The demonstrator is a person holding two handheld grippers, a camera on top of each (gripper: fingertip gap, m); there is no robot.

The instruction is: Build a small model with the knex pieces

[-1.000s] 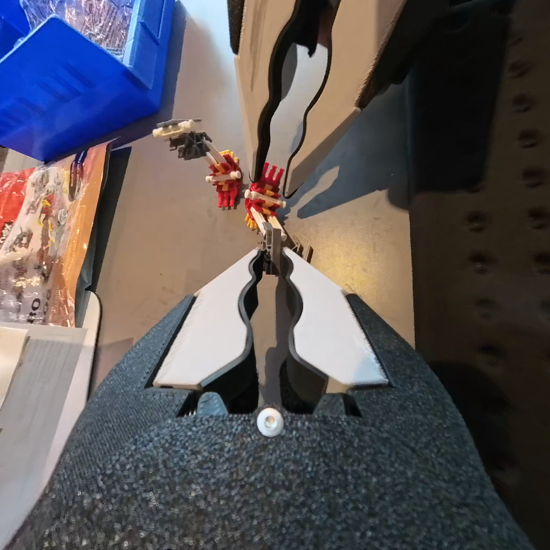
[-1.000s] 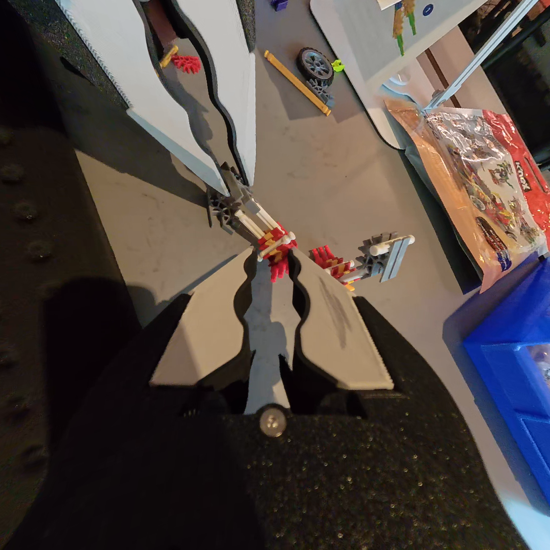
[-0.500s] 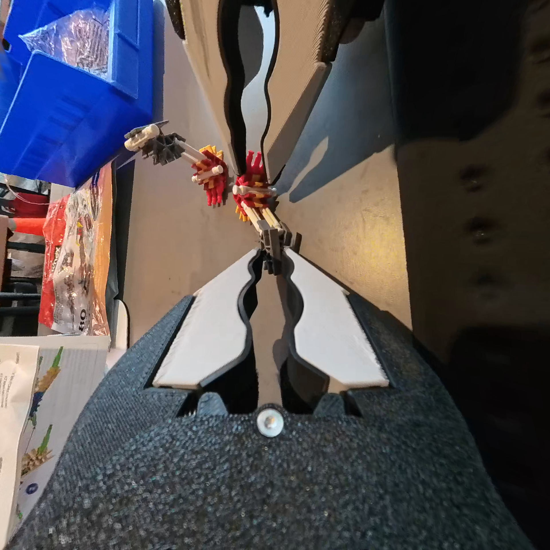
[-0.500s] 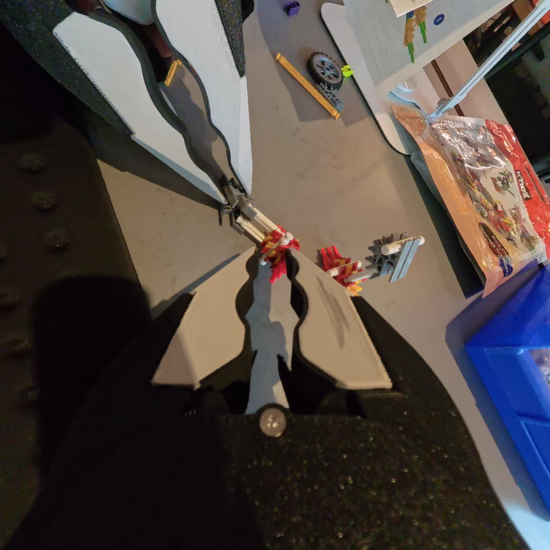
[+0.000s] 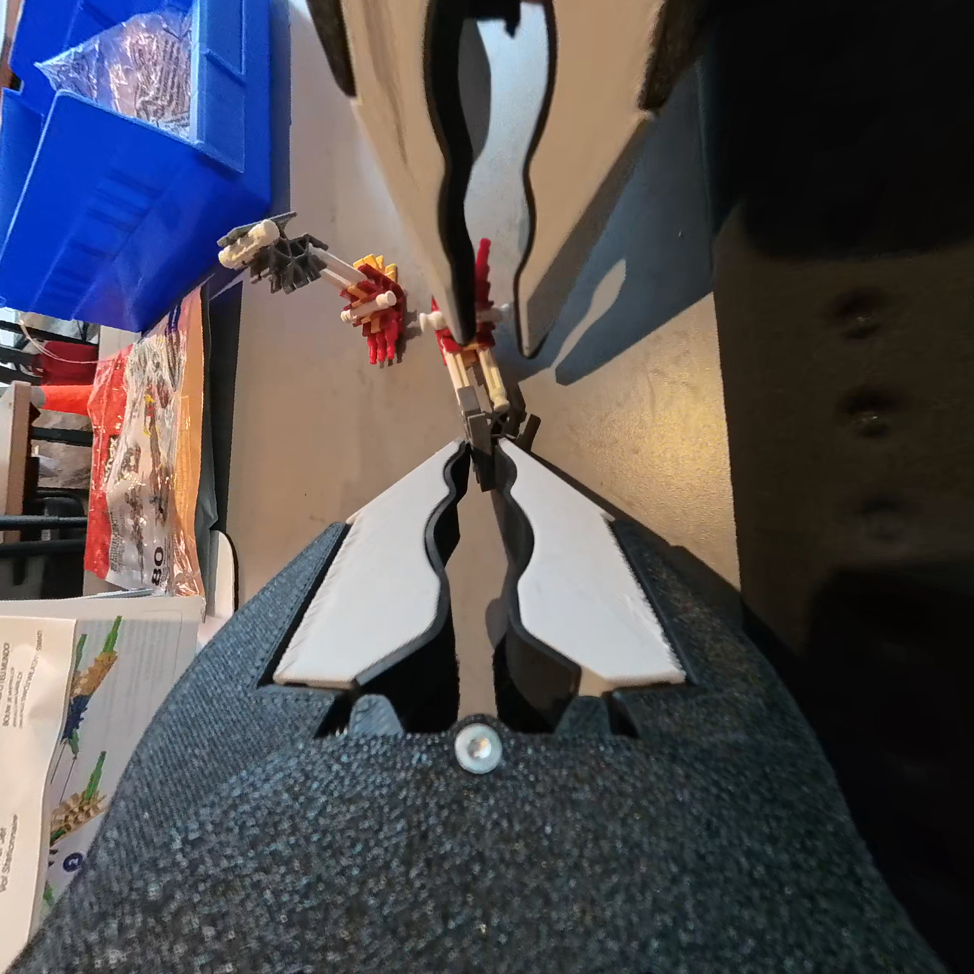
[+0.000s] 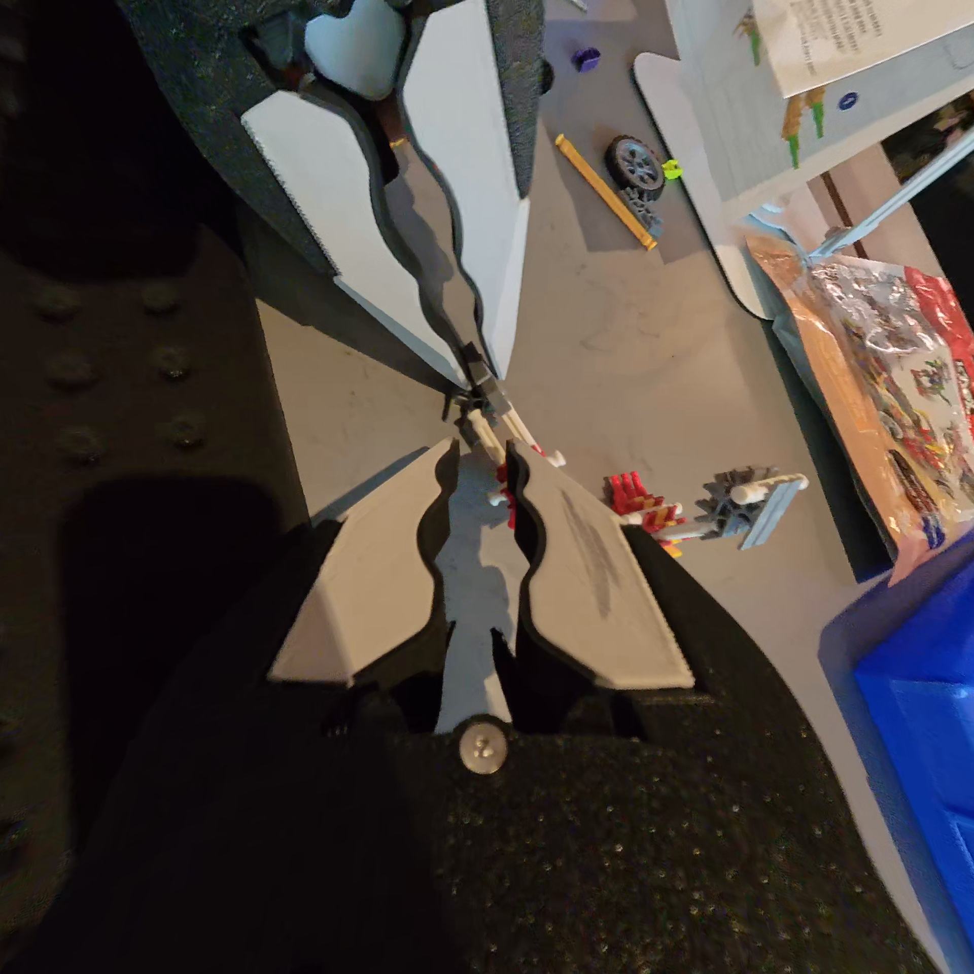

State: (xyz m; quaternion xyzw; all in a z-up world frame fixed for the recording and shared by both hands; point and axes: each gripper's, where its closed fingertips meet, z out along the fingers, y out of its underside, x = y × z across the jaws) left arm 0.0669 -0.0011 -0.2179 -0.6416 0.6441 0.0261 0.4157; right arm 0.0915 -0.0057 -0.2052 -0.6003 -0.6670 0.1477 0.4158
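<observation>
Left wrist view: left tool (image 5: pixel 482 448) clamps rod assembly (image 5: pixel 477 363); right tool (image 5: pixel 493 337) parted around it.

Pale wavy-edged fingers (image 5: pixel 379 580), speckled black housing

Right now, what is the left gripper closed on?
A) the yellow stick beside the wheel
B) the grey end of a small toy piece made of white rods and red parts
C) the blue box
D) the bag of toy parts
B: the left gripper pinches the grey end of the small toy piece, while the right gripper sits open around its red end.
</observation>
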